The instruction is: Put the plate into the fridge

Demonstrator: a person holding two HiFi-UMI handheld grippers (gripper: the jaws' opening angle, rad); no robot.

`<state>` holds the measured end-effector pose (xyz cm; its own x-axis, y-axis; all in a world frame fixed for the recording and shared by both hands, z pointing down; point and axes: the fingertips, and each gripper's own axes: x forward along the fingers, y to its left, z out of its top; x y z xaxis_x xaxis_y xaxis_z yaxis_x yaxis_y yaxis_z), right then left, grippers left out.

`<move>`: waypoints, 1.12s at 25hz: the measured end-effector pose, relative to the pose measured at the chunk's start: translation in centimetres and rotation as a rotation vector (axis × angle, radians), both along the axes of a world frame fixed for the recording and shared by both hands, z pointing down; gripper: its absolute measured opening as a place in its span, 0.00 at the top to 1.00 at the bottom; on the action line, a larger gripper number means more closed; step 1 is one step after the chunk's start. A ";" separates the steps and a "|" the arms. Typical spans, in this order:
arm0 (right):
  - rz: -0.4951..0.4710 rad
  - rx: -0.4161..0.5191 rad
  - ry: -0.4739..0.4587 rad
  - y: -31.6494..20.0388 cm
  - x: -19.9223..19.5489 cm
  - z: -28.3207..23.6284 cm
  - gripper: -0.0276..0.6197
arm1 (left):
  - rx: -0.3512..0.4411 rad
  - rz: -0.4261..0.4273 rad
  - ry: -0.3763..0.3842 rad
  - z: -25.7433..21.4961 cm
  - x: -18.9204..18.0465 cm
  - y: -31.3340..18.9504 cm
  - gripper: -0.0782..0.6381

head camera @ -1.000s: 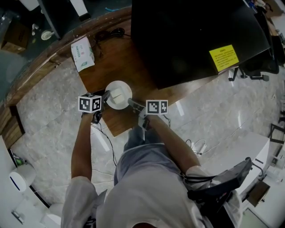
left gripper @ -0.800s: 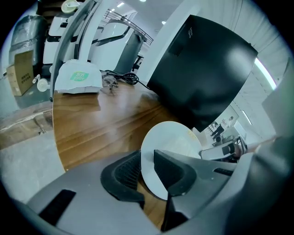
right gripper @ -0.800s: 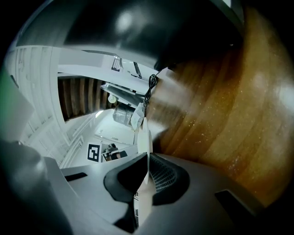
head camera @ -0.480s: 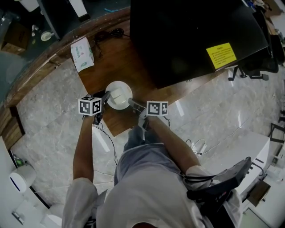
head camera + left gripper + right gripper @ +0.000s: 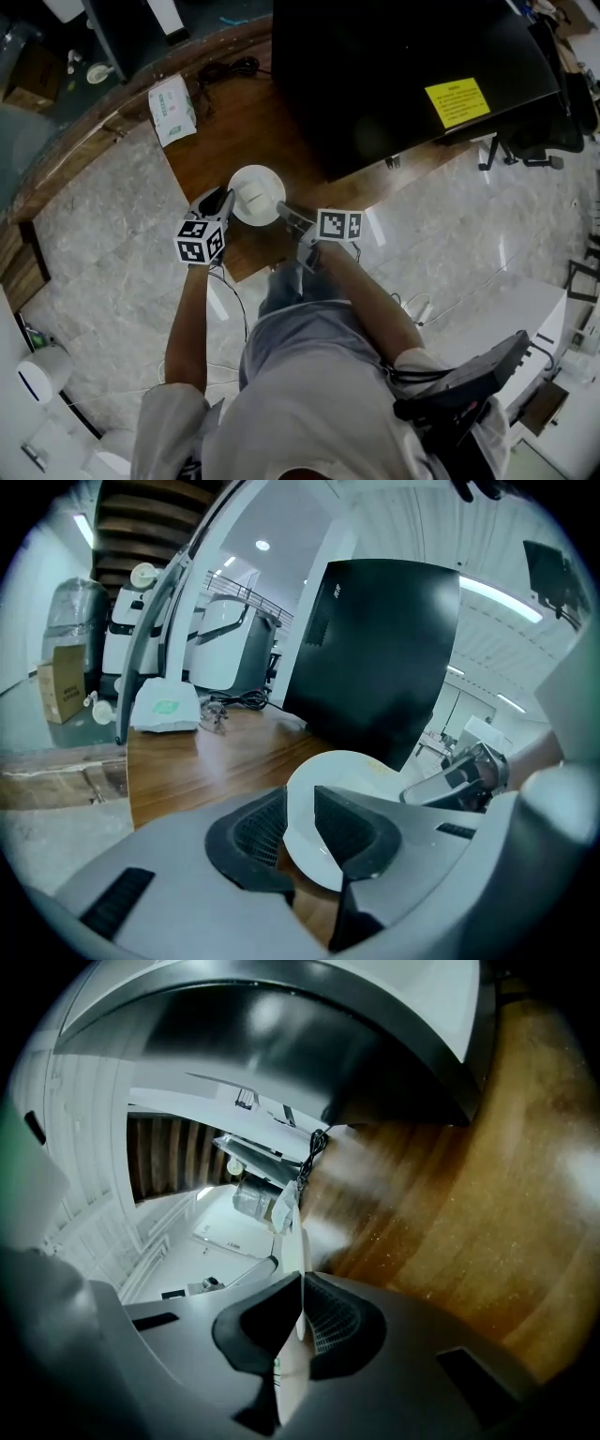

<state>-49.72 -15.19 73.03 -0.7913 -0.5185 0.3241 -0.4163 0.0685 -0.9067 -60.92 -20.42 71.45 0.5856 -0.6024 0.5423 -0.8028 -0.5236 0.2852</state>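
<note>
**Plate held in both grippers, fridge not yet reached**

The white plate (image 5: 255, 192) is up off the wooden floor strip (image 5: 234, 131), in front of the black fridge (image 5: 403, 75) and apart from it. Left gripper (image 5: 225, 202) has its jaws closed over the plate's near-left rim; the left gripper view shows the rim filling the gap between the pads. Right gripper (image 5: 284, 214) is clamped on the opposite rim, and the right gripper view shows the plate edge-on, pinched between the pads.

Step, as I judge it: carry phase, with the plate picked up and not yet in the fridge. No open door or shelf shows on the fridge in any view, so it looks closed. The next move probably calls for one gripper to let go and pull the door while the other keeps the plate level, then a slide onto a shelf. Risk: the plate tips under a one-sided grip.

Writing: a yellow label (image 5: 457, 101) on the fridge has dark print too small to read. A white tissue pack (image 5: 172, 111) on the wood has green print, also unreadable. No brand can be made out.
</note>
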 end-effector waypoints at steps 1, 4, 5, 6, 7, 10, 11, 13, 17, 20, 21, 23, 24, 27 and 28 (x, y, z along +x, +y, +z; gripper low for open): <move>0.005 0.000 -0.001 0.2 0.1 0.0 0.92 | 0.018 -0.003 -0.005 -0.4 0.3 0.4 0.75; 0.023 0.015 -0.004 0.7 0.4 -0.8 0.92 | 0.058 0.014 -0.014 -1.7 1.9 1.7 0.75; 0.032 0.023 -0.006 1.0 0.5 -1.1 0.92 | 0.067 0.021 -0.012 -2.1 2.4 2.4 0.75; 0.042 0.031 -0.011 1.5 0.7 -1.5 0.92 | 0.075 0.025 -0.008 -2.4 3.0 3.2 0.75; 0.053 0.036 -0.018 2.0 0.9 -1.9 0.92 | 0.081 0.027 -0.002 -2.8 3.4 4.2 0.75; 0.081 0.043 -0.042 3.4 2.0 -3.7 0.92 | 0.097 0.009 0.030 -4.9 4.6 6.1 0.75; 0.089 0.045 -0.053 3.6 2.5 -4.3 0.92 | 0.107 0.004 0.036 -5.7 5.1 6.4 0.76; 0.102 0.053 -0.071 4.4 4.2 -5.4 0.92 | 0.141 0.007 0.024 -7.1 7.0 7.7 0.77; 0.106 0.087 -0.069 8.4 9.5 -7.3 0.92 | 0.220 0.019 -0.030 -9.3 13.2 12.5 0.82; 0.109 0.124 -0.048 11.0 14.7 -8.2 0.92 | 0.262 -0.003 -0.070 -10.0 18.7 15.4 0.85; 0.111 0.130 -0.041 11.9 16.7 -8.3 0.92 | 0.274 -0.018 -0.075 -10.2 20.8 16.4 0.86; 0.116 0.131 -0.038 14.2 20.7 -8.5 0.92 | 0.302 -0.047 -0.082 -10.7 25.0 18.8 0.86; 0.118 0.129 -0.040 15.6 22.7 -8.7 0.92 | 0.315 -0.058 -0.086 -11.0 27.2 20.2 0.87; 0.125 0.124 -0.050 20.2 30.6 -10.5 0.92 | 0.352 -0.075 -0.095 -12.6 35.8 24.7 0.87; 0.130 0.123 -0.053 21.7 34.3 -11.5 0.92 | 0.363 -0.078 -0.096 -13.4 39.7 26.2 0.87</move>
<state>-15.39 6.50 61.57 -0.7291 -0.6509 0.2116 -0.3805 0.1284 -0.9158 -21.26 5.75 58.04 0.4875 -0.8059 0.3359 -0.8581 -0.5133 0.0136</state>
